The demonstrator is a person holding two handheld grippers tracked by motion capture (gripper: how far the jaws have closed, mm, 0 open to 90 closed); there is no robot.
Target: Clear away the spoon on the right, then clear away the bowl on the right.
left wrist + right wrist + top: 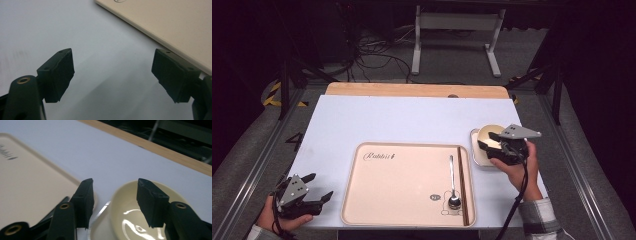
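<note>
Dark floor with trailing cables lies beyond the worktop point(412, 117), which is covered by a pale sheet. On it sits a beige tray point(402, 182), and on the tray lie a spoon point(453, 186) and a pair of brown chopsticks point(462, 185) along the tray's right edge. Just beside the tray, to its right, a cream bowl point(486, 136) stands on a small square plate point(475, 150). Judging from this, the cutlery looks set out on the tray and the bowl seems to be the piece left to deal with. The right tongs point(490, 144) hover over the bowl's near side, tilted forward and down from a raised hand; their jaws stand apart with nothing between them, one over the bowl's rim and one outside it. The left tongs point(319, 186) rest low at the worktop's near left corner, pointing towards the tray, jaws wide apart and empty.
</note>
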